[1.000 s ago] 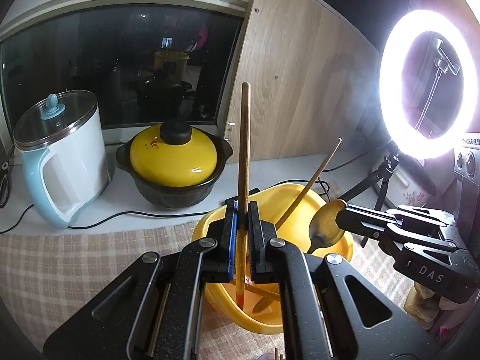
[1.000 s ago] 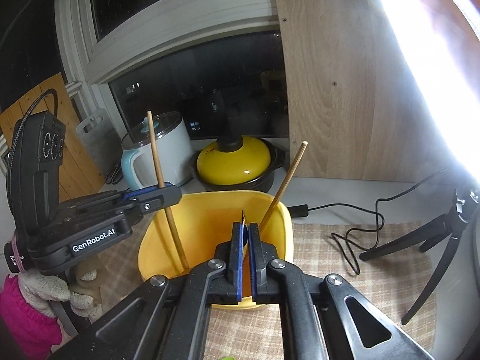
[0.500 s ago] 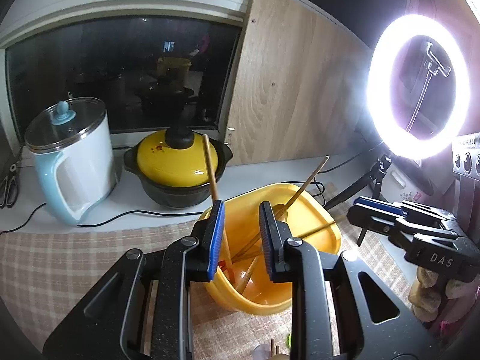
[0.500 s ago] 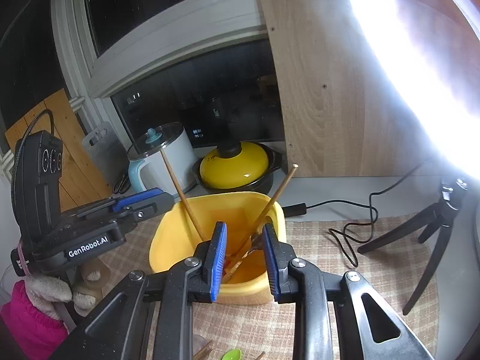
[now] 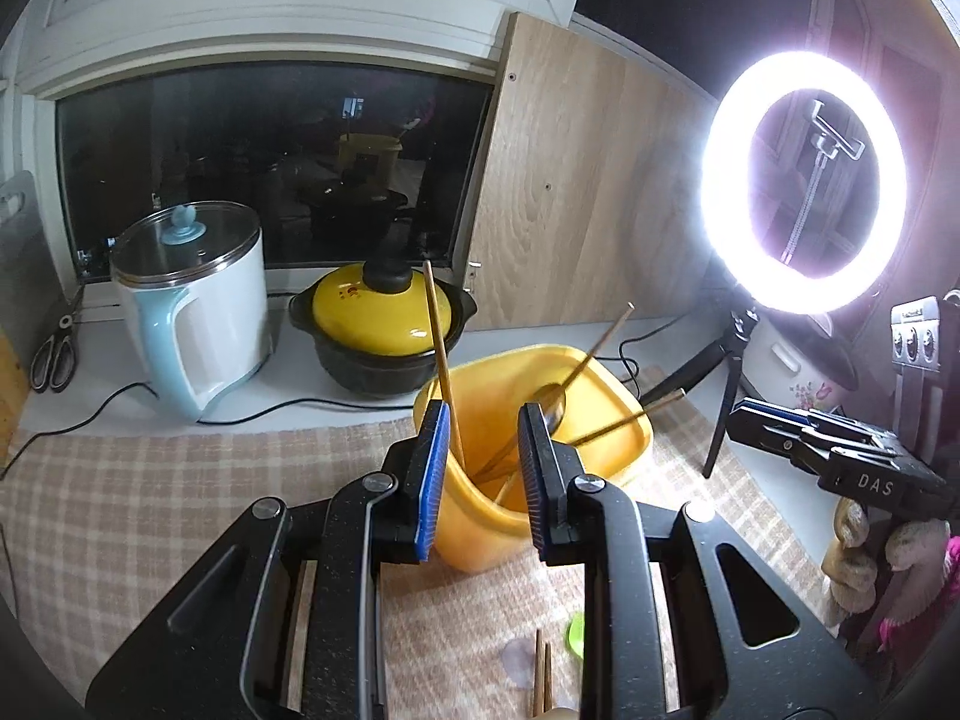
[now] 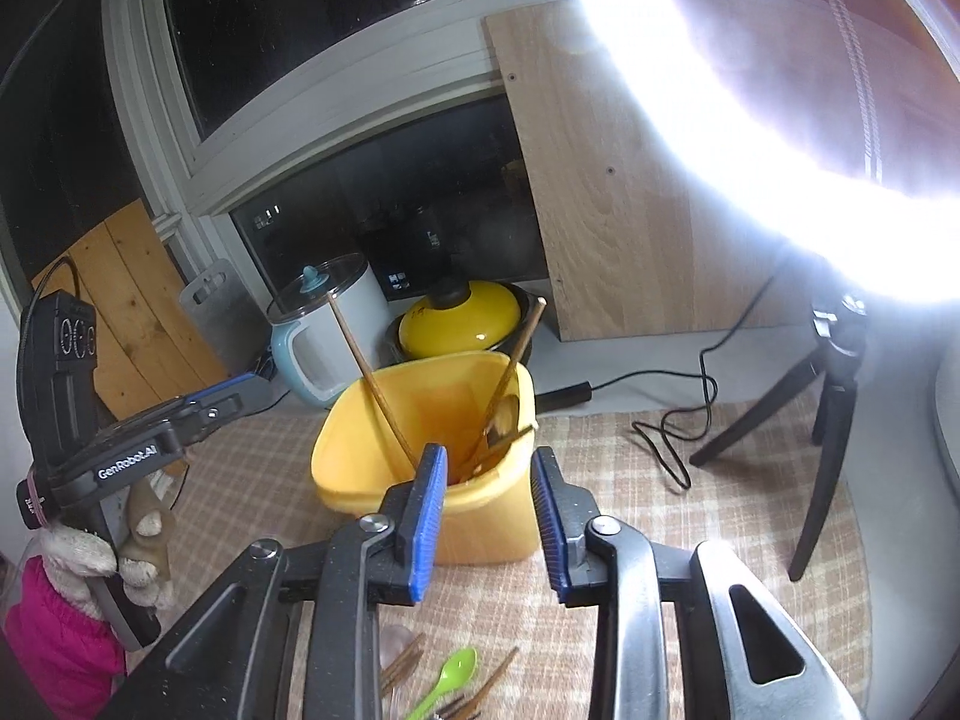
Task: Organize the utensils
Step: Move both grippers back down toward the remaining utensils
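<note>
A yellow plastic container [image 5: 474,534] stands on the checked mat. It holds several wooden chopsticks [image 5: 441,348] leaning on its walls and a wooden spoon [image 5: 549,399]. My left gripper [image 5: 483,426] hangs open just in front of and above it, nothing between its blue pads. The right wrist view shows the same container [image 6: 354,480], chopsticks [image 6: 366,372] and spoon [image 6: 504,414]. My right gripper [image 6: 487,462] is empty, its jaws opening. A green spoon [image 6: 450,678] and loose chopsticks [image 6: 402,660] lie on the mat below the grippers.
A white and blue kettle [image 5: 192,300] and a black pot with a yellow lid [image 5: 384,324] stand behind the container. A lit ring light [image 5: 804,180] on a tripod [image 6: 828,420] stands at the right, with a black cable [image 6: 660,438] on the mat. Scissors [image 5: 54,348] lie far left.
The left gripper let go of an upright chopstick and the right let go of the spoon; both now rest in the container. Both grippers opened and drew back and up.
</note>
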`<state>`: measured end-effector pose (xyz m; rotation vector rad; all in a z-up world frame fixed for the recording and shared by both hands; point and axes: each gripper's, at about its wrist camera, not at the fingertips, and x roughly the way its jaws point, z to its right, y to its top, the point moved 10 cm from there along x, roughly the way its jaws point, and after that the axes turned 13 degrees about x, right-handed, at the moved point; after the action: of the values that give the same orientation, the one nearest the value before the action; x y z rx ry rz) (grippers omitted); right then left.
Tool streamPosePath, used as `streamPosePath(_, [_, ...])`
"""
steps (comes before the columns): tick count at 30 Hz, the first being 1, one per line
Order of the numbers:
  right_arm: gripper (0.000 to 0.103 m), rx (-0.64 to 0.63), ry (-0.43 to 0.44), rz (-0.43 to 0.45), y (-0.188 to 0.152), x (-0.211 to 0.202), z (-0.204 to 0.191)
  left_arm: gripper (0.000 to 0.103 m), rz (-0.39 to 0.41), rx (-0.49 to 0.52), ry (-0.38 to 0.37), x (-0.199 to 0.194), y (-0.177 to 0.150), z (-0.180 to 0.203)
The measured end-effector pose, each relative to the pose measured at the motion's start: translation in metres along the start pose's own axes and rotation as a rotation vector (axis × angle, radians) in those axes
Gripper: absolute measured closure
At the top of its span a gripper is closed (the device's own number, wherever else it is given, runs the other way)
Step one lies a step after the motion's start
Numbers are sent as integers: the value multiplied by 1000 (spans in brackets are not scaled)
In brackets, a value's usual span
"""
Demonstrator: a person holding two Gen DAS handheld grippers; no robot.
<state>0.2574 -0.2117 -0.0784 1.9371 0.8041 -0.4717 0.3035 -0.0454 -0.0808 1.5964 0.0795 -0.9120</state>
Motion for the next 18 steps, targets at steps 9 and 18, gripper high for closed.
streamPosePath(9, [37,11,5,-38,-36,-6,30,81,-91,-18,-20,-20,-46,16])
streamPosePath(18, [23,18,3,-155,-88,1,58,81,-249,0,-66,-21,-116,44])
